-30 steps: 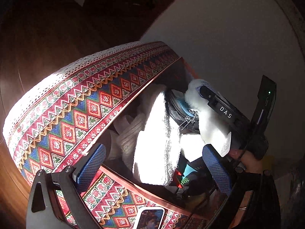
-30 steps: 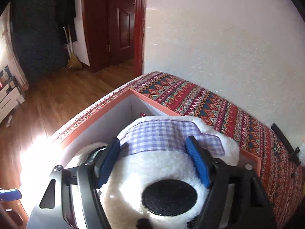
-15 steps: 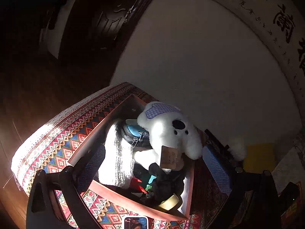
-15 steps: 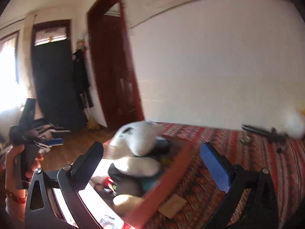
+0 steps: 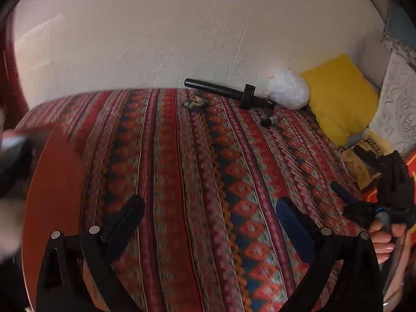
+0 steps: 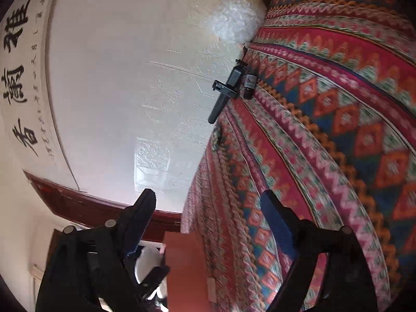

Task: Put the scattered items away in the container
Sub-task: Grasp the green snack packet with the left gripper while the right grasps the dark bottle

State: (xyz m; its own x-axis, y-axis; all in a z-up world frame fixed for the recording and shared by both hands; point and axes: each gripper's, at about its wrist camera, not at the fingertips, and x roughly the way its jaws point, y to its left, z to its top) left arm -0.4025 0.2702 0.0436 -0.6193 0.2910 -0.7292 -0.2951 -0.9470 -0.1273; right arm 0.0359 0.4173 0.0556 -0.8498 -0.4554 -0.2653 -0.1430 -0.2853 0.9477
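2 tools are in my views, and neither carries anything: the left tool (image 5: 210,221) stands wide over bare patterned cloth, and the right tool (image 6: 208,215) has its jaws closing with nothing between them. On the left wrist view the red container (image 5: 52,195) sits at the left edge on the bed (image 5: 202,161), blurred, so I cannot tell its contents there; on the right wrist view its red wall (image 6: 187,267) shows low down, with something white just beside it. Still out on the bed, near the wall, lie a long black rod with a clamp (image 5: 228,93), a small dark bottle (image 5: 269,121) just in front of it, and a small dark item (image 5: 195,103) I cannot identify. A white fluffy thing (image 5: 288,91) rests against the wall beside a yellow pillow (image 5: 340,98). At the right edge a hand (image 5: 382,239) grips the other tool's handle, near a tan and black glove (image 5: 364,166). The bed cover is a woven red, blue and orange diamond stripe. The wall (image 6: 130,78) is white and embossed, with a dark red door frame (image 6: 85,202). Black calligraphy (image 6: 18,78) hangs there; I cannot read it.
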